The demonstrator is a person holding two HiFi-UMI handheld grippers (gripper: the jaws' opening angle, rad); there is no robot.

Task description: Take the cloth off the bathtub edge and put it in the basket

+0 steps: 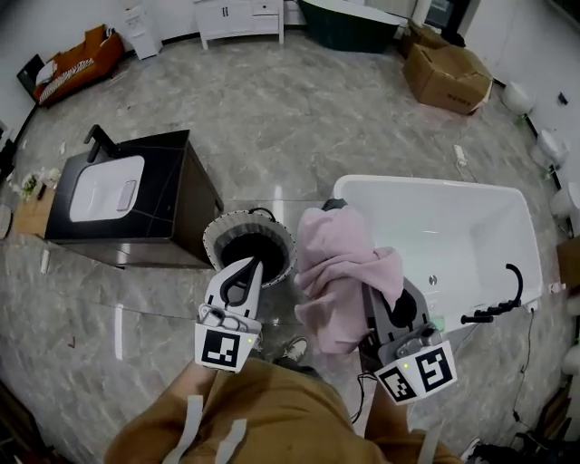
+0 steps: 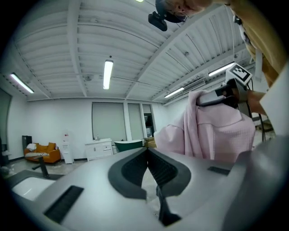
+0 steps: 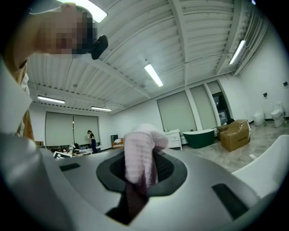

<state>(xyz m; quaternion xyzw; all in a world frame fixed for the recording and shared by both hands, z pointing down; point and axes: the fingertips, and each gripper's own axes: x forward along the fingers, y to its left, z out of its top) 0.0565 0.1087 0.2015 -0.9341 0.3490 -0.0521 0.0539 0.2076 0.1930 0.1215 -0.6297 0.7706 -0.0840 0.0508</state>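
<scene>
A pink cloth (image 1: 340,272) hangs in the air from my right gripper (image 1: 337,210), which is shut on its top fold above the left end of the white bathtub (image 1: 471,227). In the right gripper view the cloth (image 3: 140,155) bulges out between the pinched pads. My left gripper (image 1: 256,265) is shut with nothing in it, its tips over the round ribbed basket (image 1: 217,234), which stands on the floor just left of the cloth. In the left gripper view the pads meet and the cloth (image 2: 212,131) hangs at the right.
A black vanity with a white basin (image 1: 109,186) stands left of the basket. A black faucet (image 1: 494,304) is mounted at the tub's near right rim. A cardboard box (image 1: 449,77) and a dark tub (image 1: 349,23) are far off on the marble floor.
</scene>
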